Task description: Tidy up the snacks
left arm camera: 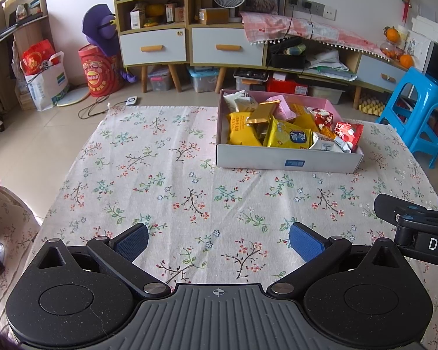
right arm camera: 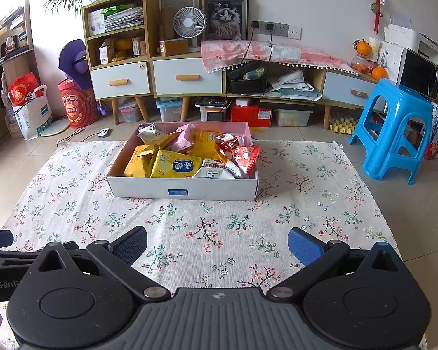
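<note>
The white cardboard box with a pink inner lining (right arm camera: pixel 181 188) sits on the floral cloth-covered bench (right arm camera: pixel 219 233), ahead of both grippers and well apart from them. It is filled with loosely piled sealed snack packets.

Left gripper (left arm camera: pixel 219 240): fingers apart, nothing between them. Right gripper (right arm camera: pixel 217 243): fingers apart, nothing between them.

Handling, as judged from appearance:
- The yellow foil packet with a blue round label (right arm camera: pixel 175 167) lies on top at the front of the pile. It is probably light, soft and air-filled, with a slick film surface.
- The red and white packet (right arm camera: pixel 246 156) overhangs the right wall of the box and looks easy to reach.
- Contents are likely brittle. Take hold at a crimped end seam or a flat edge, not across the puffed middle.
- Close gently; film may slip or crush.
</note>
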`<state>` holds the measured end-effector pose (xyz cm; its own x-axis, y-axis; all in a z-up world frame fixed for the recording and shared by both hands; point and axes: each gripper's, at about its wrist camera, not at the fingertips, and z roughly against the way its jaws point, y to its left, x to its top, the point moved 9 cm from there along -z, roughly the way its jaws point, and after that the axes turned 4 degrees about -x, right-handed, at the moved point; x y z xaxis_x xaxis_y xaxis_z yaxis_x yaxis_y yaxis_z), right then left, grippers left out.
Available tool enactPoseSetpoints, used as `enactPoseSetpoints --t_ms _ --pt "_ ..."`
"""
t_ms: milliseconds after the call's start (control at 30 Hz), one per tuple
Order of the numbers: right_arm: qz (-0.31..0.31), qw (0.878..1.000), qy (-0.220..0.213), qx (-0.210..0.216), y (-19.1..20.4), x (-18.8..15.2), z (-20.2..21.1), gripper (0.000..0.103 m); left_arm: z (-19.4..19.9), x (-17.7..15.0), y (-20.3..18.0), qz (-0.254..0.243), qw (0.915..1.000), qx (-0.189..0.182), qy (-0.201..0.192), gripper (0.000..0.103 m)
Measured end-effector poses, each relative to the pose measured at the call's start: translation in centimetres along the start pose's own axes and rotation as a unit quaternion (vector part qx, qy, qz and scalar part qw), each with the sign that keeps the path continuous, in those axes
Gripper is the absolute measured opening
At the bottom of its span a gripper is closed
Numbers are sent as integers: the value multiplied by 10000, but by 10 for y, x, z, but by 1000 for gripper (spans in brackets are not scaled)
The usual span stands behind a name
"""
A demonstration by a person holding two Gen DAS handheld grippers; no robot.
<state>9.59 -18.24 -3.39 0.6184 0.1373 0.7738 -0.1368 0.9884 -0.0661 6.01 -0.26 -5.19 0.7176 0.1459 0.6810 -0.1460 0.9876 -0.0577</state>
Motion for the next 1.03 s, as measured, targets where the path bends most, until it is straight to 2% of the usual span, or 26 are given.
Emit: enactPoseSetpoints --t_ms 1033 --pt "26 10000 69 -4 -1 -6 -3 94 -2 -4 -2 -14 10000 8 58 103"
